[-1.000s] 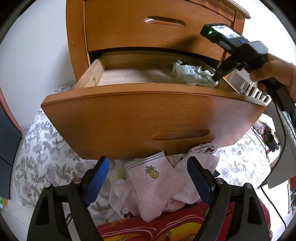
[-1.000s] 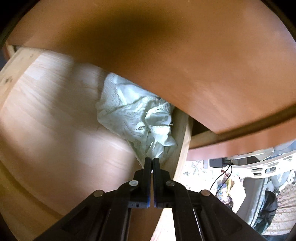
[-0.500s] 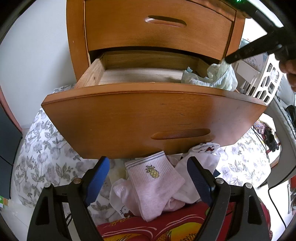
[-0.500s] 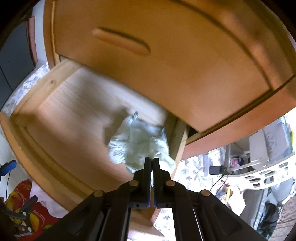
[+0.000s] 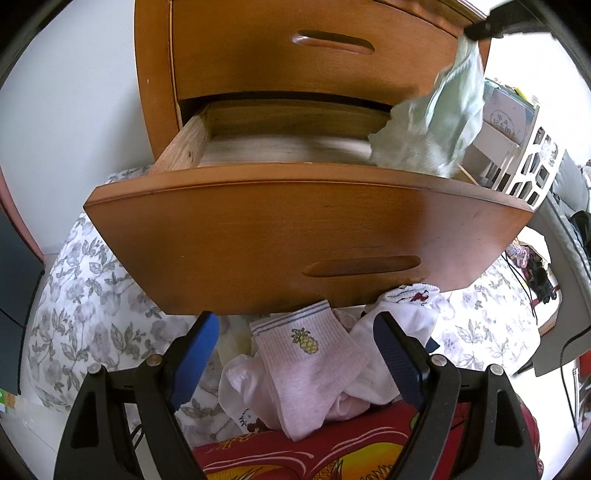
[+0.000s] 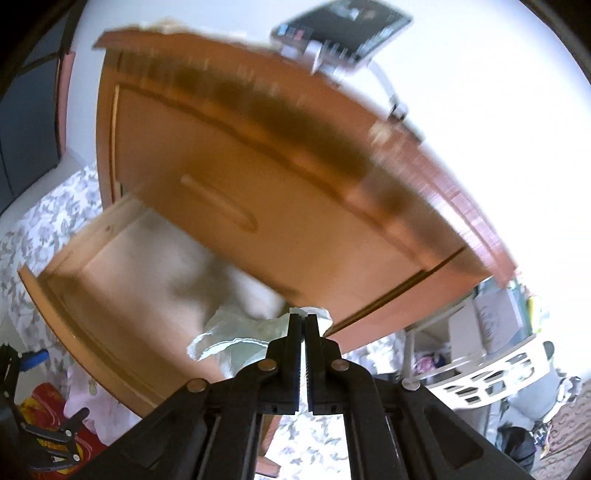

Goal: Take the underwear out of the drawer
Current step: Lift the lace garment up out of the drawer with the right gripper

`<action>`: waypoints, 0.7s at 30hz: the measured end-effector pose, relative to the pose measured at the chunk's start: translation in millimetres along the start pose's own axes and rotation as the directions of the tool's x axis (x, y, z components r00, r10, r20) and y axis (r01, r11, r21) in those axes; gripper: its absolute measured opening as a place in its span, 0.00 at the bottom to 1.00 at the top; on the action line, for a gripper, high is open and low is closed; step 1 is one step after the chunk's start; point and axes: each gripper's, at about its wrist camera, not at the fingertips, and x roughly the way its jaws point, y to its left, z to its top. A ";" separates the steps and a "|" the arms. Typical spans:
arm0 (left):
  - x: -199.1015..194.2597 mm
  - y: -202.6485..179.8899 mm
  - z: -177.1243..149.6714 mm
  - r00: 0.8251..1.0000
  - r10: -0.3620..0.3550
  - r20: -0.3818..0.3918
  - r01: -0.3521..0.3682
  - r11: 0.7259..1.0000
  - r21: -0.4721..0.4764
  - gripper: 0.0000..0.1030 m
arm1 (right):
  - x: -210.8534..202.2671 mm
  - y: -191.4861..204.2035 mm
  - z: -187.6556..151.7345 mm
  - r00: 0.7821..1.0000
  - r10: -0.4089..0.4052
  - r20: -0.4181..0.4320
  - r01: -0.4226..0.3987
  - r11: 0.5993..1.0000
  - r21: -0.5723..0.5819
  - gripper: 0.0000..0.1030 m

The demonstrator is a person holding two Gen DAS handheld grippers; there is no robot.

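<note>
Pale green lace underwear [image 5: 439,122] hangs above the right end of the open wooden drawer [image 5: 295,229], pinched at its top by my right gripper [image 5: 480,31], whose black tip shows at the upper right of the left wrist view. In the right wrist view the right gripper [image 6: 303,321] is shut on the underwear [image 6: 236,336], which dangles over the drawer [image 6: 122,295]. My left gripper [image 5: 295,343] stands open below the drawer front, over a pile of socks, holding nothing.
A pink pineapple sock [image 5: 310,369] and white socks [image 5: 406,310] lie on a floral bedspread [image 5: 85,295] under the drawer. A red patterned cloth [image 5: 295,454] is at the bottom. The upper drawer [image 5: 314,48] is closed. A white basket [image 5: 532,173] stands at the right.
My right gripper has lifted the green underwear from the drawer's right corner up and clear of the drawer floor. The left gripper has stayed still.
</note>
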 end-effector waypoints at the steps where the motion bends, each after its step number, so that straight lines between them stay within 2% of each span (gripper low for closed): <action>1: 0.2 -0.2 0.0 1.000 0.000 -0.001 0.000 1.000 0.000 0.84 | -6.1 -2.5 1.9 1.000 -0.008 0.015 0.008 1.000 0.003 0.02; 10: -1.9 -2.1 -1.0 1.000 0.017 0.008 -0.016 1.000 -0.006 0.84 | -60.8 -14.9 16.0 0.991 -0.074 0.115 0.071 0.997 0.027 0.02; 21: -12.8 -3.7 -3.2 0.997 0.052 0.052 -0.051 0.999 -0.019 0.84 | -126.0 -19.3 23.4 0.965 -0.132 0.226 0.126 0.991 0.039 0.02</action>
